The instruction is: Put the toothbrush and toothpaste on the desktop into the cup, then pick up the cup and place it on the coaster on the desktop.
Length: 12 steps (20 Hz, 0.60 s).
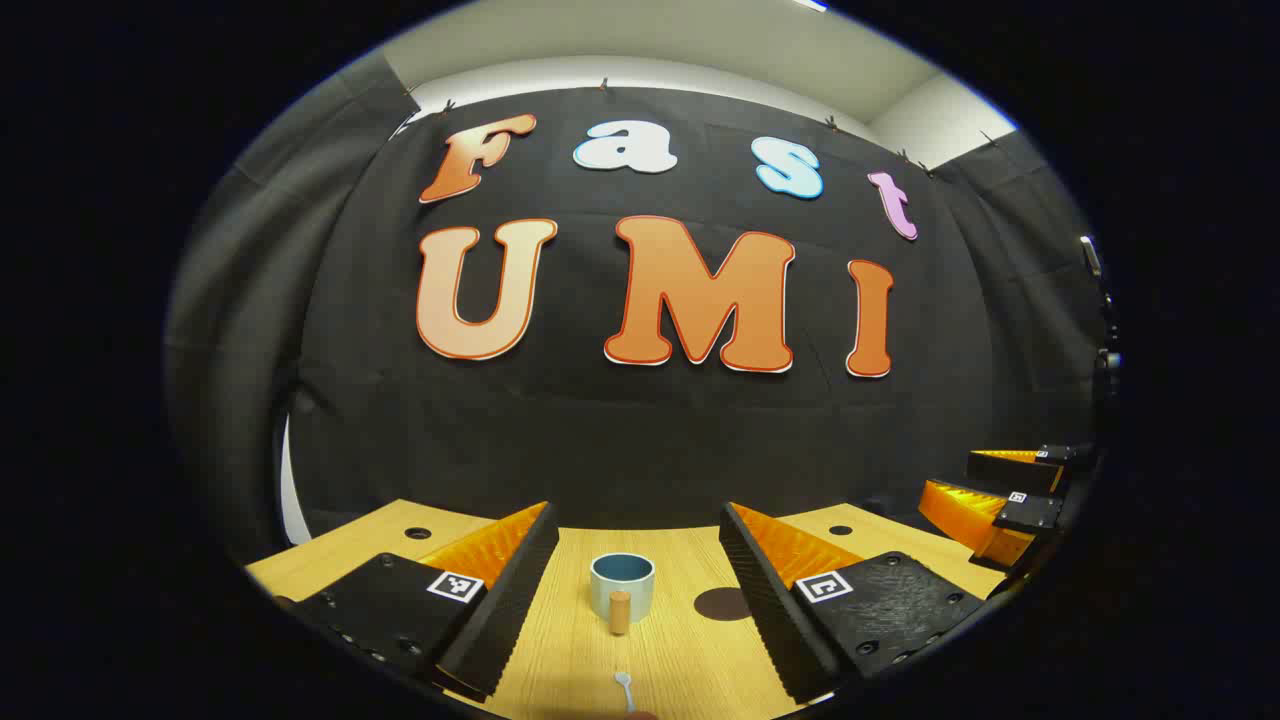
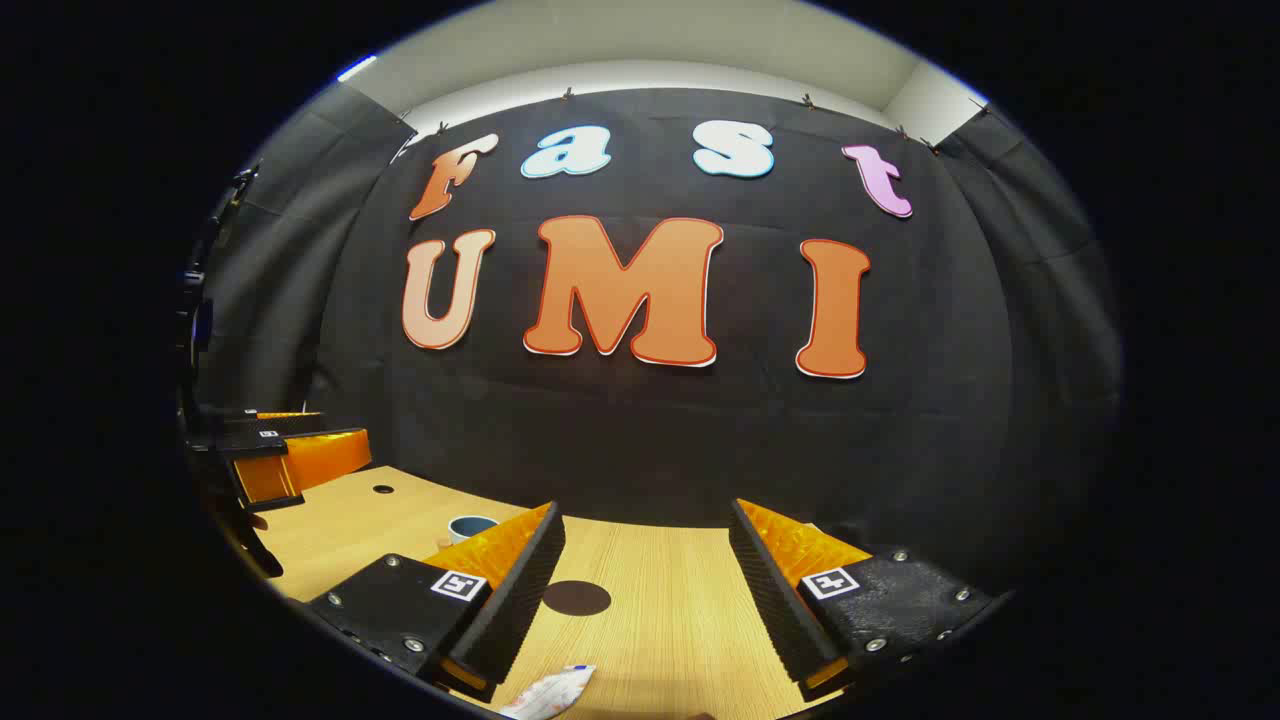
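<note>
The left hand-held gripper (image 1: 640, 600) hangs open over the pale wooden counter (image 1: 690, 660), the right hand-held gripper (image 2: 645, 600) likewise — the white toothbrush (image 1: 624, 686) and white toothpaste tube (image 2: 548, 694) at the near edge, the pale blue cup (image 1: 621, 582) and dark round coaster (image 2: 576, 598) mid-counter. A careless drop could tip the cup.

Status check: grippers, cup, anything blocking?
Left gripper and right gripper open, empty. Cup upright on desktop, off coaster. Toothpaste still out. Nothing blocking.

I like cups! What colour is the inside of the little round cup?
Blue inside the pale round cup with its wooden handle, seen best in the left gripper view.
</note>
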Each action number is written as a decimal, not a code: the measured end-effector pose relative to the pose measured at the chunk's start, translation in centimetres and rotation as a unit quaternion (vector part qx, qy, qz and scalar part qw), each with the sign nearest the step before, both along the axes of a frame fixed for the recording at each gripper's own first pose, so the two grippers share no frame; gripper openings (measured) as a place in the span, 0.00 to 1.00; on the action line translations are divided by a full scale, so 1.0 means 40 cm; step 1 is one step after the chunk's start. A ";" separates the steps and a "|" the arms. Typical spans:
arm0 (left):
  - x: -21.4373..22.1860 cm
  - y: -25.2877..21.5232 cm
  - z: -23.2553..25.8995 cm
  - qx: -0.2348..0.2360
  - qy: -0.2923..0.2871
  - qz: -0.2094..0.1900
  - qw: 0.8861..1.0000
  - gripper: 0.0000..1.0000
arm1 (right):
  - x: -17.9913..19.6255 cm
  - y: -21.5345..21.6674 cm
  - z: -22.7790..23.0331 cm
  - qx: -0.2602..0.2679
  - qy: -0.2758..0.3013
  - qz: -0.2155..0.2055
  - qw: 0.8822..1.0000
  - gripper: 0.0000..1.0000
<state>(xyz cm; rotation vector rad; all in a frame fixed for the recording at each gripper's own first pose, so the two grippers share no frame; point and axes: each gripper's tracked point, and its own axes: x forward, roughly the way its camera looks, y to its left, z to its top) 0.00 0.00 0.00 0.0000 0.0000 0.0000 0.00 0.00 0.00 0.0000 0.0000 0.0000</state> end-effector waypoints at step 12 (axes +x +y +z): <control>0.027 0.057 -0.018 -0.014 -0.001 0.058 0.998 0.97 | 0.004 -0.019 -0.006 0.010 0.013 -0.005 1.000 0.99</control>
